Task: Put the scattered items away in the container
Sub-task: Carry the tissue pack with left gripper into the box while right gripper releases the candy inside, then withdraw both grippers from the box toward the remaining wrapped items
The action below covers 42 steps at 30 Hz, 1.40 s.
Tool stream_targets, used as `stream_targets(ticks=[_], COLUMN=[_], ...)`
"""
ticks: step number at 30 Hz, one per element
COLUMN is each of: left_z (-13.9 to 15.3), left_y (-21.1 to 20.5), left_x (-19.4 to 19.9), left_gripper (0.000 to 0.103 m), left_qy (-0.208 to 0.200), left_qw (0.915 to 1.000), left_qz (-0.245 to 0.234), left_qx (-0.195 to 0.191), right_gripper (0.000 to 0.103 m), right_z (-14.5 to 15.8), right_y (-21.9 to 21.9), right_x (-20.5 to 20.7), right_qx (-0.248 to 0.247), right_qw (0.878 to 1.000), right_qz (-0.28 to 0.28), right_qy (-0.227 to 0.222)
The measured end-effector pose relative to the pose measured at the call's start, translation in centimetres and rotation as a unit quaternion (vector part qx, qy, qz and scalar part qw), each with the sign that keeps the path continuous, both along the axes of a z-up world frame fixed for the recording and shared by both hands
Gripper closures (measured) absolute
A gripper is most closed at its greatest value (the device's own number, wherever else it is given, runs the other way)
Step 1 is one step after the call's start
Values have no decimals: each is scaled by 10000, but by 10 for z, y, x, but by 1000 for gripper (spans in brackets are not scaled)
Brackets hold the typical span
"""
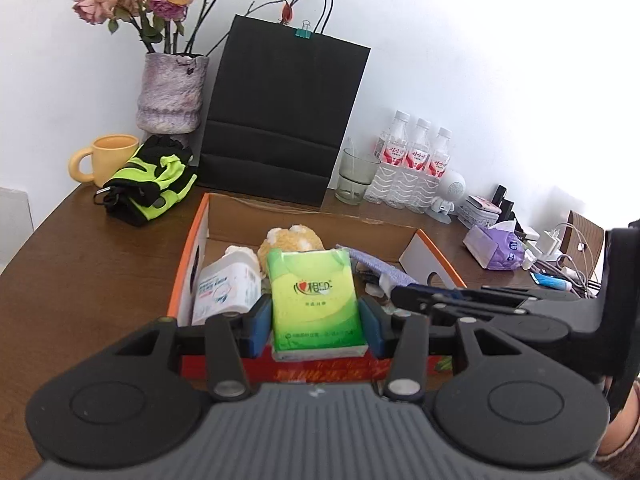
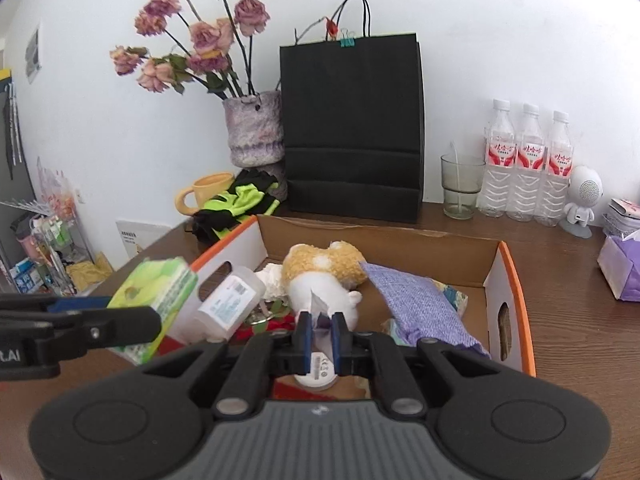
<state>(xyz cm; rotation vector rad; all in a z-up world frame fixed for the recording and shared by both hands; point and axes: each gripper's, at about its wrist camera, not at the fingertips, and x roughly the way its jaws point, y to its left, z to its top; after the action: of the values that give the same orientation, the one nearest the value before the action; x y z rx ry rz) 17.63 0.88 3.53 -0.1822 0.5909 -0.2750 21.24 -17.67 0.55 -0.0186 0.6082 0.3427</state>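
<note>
An open cardboard box with orange edges (image 1: 200,232) (image 2: 516,280) sits on the brown table. My left gripper (image 1: 316,320) is shut on a green tissue pack (image 1: 314,300), held over the box's near edge; the pack also shows in the right wrist view (image 2: 156,292). My right gripper (image 2: 322,336) is shut on a small white object with a printed label (image 2: 320,368), above the box's near side. Inside the box lie a white bottle (image 2: 228,304), a tan and white plush toy (image 2: 320,272) and a purple cloth pouch (image 2: 416,304).
A black paper bag (image 1: 280,120), a vase of dried roses (image 1: 172,92), a yellow mug (image 1: 108,156) and neon green gloves (image 1: 152,184) stand behind the box. A glass (image 1: 354,176), three water bottles (image 1: 416,164), a white robot figure (image 1: 448,196) and purple tissues (image 1: 496,248) are at the right.
</note>
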Motion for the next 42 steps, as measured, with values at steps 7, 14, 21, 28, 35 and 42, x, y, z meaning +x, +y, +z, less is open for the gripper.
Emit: stream_targets(ticks=[7, 14, 21, 28, 35, 42], left_z=[-26, -34, 0, -13, -56, -78], left_y=[-36, -33, -6, 20, 30, 15], left_x=[63, 62, 12, -48, -77, -66], left_gripper=[56, 44, 0, 0, 0, 0], left_qy=[401, 364, -316, -366, 113, 465], left_qw=[9964, 9969, 9984, 9985, 9980, 9971], left_qz=[0, -41, 21, 79, 340, 328], left_qx=[745, 695, 478, 400, 522, 498], right_gripper=[93, 65, 19, 0, 0, 0], right_z=[-38, -33, -1, -17, -62, -77], right_y=[2, -1, -14, -25, -27, -31], right_x=[44, 31, -28, -96, -133, -137], right_qx=[-7, -67, 54, -367, -583, -591], right_qw=[9973, 9988, 9994, 9984, 9982, 9972], right_qz=[-301, -258, 33, 120, -167, -431], right_qy=[667, 399, -326, -407, -24, 129])
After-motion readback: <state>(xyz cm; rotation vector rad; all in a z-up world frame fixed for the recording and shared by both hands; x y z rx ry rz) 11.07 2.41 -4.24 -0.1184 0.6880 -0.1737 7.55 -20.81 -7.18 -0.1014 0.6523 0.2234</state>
